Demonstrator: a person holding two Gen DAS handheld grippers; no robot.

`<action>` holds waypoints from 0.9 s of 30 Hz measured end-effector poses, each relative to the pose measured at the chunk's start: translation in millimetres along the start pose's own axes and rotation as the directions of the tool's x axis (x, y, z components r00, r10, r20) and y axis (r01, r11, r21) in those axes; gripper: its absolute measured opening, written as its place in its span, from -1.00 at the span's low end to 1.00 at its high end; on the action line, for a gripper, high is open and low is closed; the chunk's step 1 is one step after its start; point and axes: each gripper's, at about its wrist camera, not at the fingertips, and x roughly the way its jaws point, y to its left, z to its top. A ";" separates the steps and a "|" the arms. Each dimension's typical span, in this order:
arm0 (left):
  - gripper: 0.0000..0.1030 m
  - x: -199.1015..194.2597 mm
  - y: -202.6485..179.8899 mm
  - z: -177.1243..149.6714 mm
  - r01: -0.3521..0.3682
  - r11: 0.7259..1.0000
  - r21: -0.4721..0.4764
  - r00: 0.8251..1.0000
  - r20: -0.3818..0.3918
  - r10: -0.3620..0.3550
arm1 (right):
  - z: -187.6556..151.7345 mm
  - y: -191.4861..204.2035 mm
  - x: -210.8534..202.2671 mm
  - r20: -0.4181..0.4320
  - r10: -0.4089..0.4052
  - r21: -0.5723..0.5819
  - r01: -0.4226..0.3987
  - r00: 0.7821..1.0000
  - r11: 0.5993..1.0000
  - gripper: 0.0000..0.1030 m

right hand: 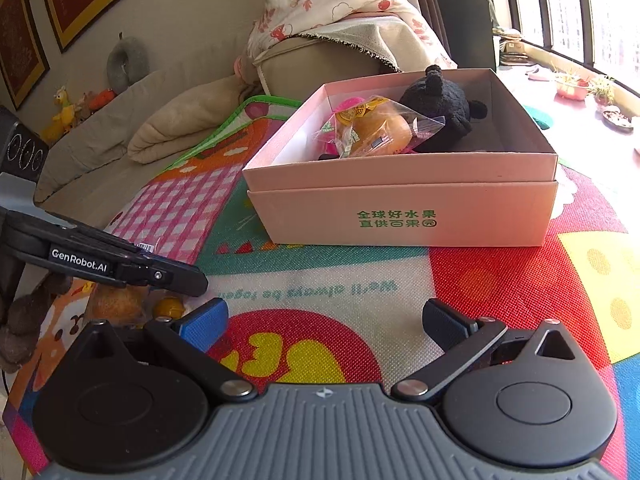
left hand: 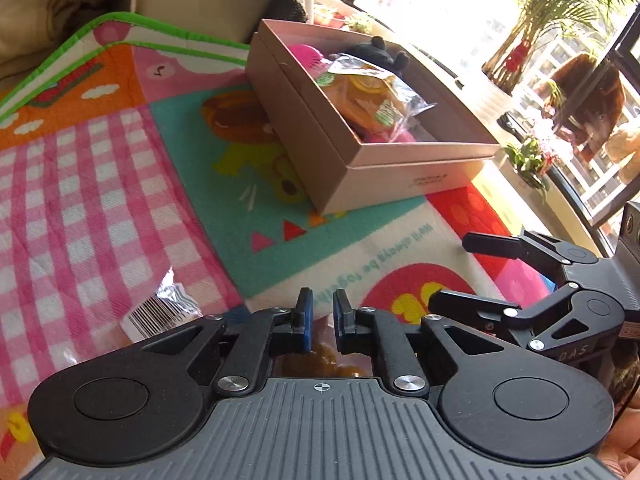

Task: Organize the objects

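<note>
left claw nipping a clear packet, right claw gaping over the mat

left wrist view: the left gripper [left hand: 320, 316] is pointing steeply down at the play mat [left hand: 100, 184], its blue pads [left hand: 306, 320] drawn in to a narrow slot. a clear snack packet [left hand: 160, 312] with a barcode label is spreading out at about 9 o'clock from the pads, and brown and orange contents are showing under the slot; the pads are pinching this packet. the pink cardboard box [left hand: 340, 148] is sitting on the mat at 12 to 1 o'clock, well apart from the fingertips, turned corner-on. inside it are lying a black plush toy [left hand: 380, 50], a bagged orange snack [left hand: 368, 96] and something pink. the right gripper [left hand: 452, 272] is reaching in from 3 o'clock, tilted down, its two black fingers spread wide with only mat between them.

right wrist view: the right gripper [right hand: 324, 320] is hovering over the red and yellow part of the mat [right hand: 500, 280], angled down, jaws standing wide and gripping nothing. the box [right hand: 400, 208], with green lettering on its front wall, is standing at 12 o'clock, well ahead of the fingertips. the plush toy [right hand: 436, 104] is leaning in the far right of the box, just beside the bagged snack [right hand: 376, 128]. the left gripper [right hand: 176, 278] is entering at 9 o'clock, seen side-on, with the packet [right hand: 120, 300] bunched beneath its tip, touching the mat. a sofa [right hand: 168, 120] is lying beyond at 11 o'clock.
</note>
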 end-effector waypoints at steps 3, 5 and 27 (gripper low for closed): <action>-0.74 4.3 -16.2 -19.3 0.112 0.992 -0.058 0.994 0.011 -0.112 | -14.1 10.6 -14.9 -0.024 0.004 -0.099 -0.006 1.000 0.995 1.00; -0.73 6.0 -24.7 -28.3 0.138 0.988 -0.066 0.990 0.031 -0.136 | -24.0 23.6 -25.3 -0.037 0.012 -0.180 -0.018 0.999 0.984 1.00; -0.71 -102.2 -11.3 -149.3 -0.372 0.906 -0.200 0.848 0.325 0.420 | -19.1 138.0 20.6 -0.139 0.068 -0.489 -0.128 0.988 0.863 0.61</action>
